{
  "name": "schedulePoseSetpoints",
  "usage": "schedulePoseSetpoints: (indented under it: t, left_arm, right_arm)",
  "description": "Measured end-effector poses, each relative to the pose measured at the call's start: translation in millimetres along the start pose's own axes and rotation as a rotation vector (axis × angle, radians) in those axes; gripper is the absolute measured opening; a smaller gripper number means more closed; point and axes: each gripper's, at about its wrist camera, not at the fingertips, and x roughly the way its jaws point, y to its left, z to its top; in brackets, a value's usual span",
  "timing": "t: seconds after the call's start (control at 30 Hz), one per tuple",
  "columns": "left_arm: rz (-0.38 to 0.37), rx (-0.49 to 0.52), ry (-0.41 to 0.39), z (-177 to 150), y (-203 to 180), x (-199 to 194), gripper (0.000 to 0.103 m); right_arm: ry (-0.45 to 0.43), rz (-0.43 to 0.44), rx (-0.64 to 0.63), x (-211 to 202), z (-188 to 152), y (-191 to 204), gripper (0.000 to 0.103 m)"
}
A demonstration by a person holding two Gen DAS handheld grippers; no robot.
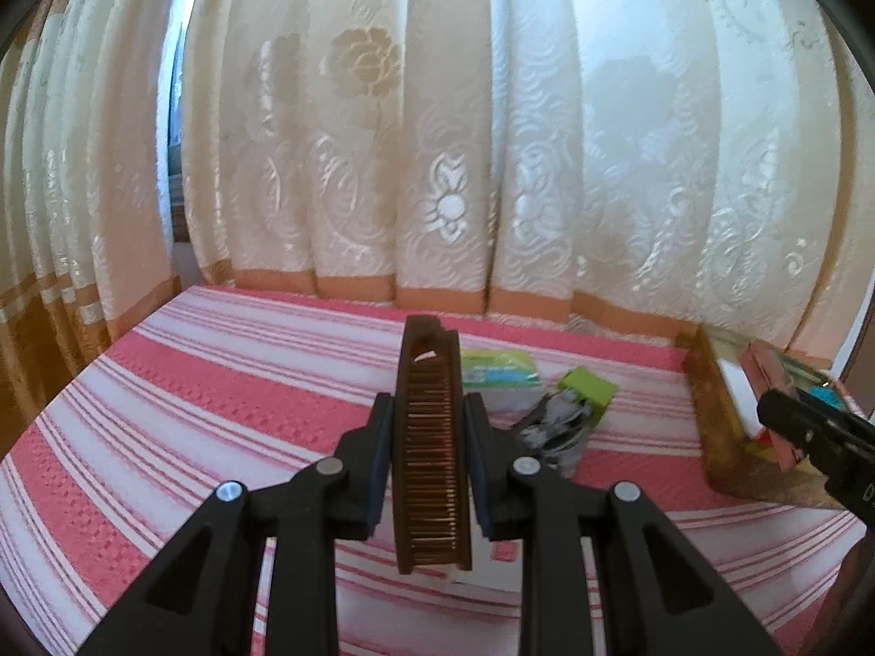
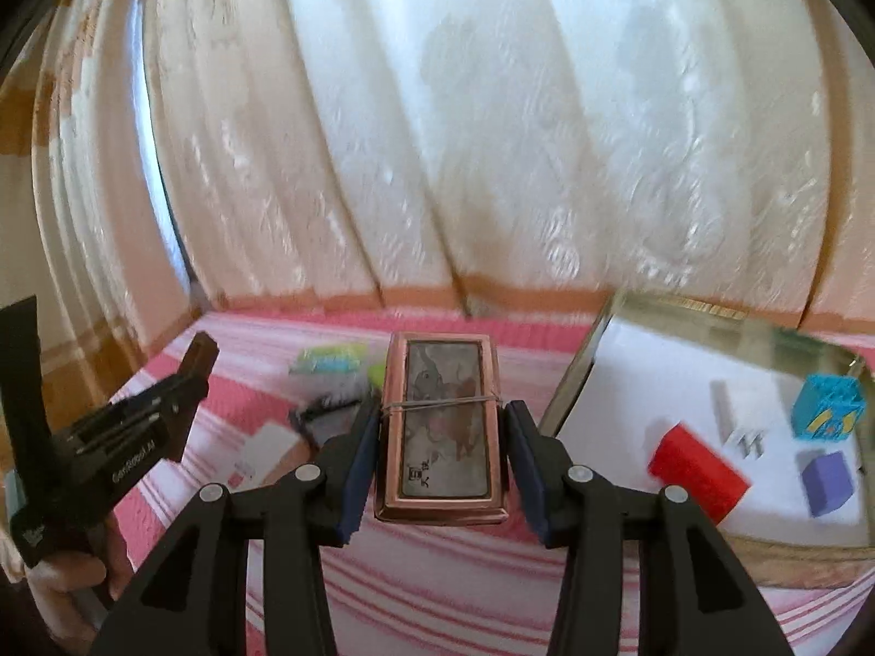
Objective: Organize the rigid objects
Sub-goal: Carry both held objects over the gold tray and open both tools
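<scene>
My left gripper is shut on a brown comb, which stands on edge between the pads and points away over the pink striped cloth. My right gripper is shut on a copper-framed picture box with a rubber band around it, held above the cloth just left of the tray. In the right wrist view the left gripper with the comb's tip shows at the left. In the left wrist view the right gripper's fingers and the box hang over the tray.
The white-lined tray holds a red block, a blue cube, a purple block and a white piece. On the cloth lie a green-white packet, a green box and a dark bundle. Curtains hang close behind.
</scene>
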Motion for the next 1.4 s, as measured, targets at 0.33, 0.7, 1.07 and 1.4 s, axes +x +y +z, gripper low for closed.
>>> schedulePoseSetpoints:
  t: [0.33,0.7,1.07,1.4]
  left_arm:
    - [-0.058,0.033,-0.011,2,-44,-8,0.024]
    - [-0.170,0.094,-0.016,9,-134,-5,0.024]
    - [-0.259,0.168,0.019,5,-217,5,0.024]
    - [-0.265,0.212,0.070,-5,-266,20,0.024]
  right_arm:
    - [-0.055,-0.043,0.027,-18,5,-30,0.048]
    - [-0.083,-0.156,0.029,-31,9,-82,0.048]
    - [-0.095,-0.265,0.044,-48,8,-135,0.049]
    - [-0.079,-0.329,0.083,-54,5,-178,0.049]
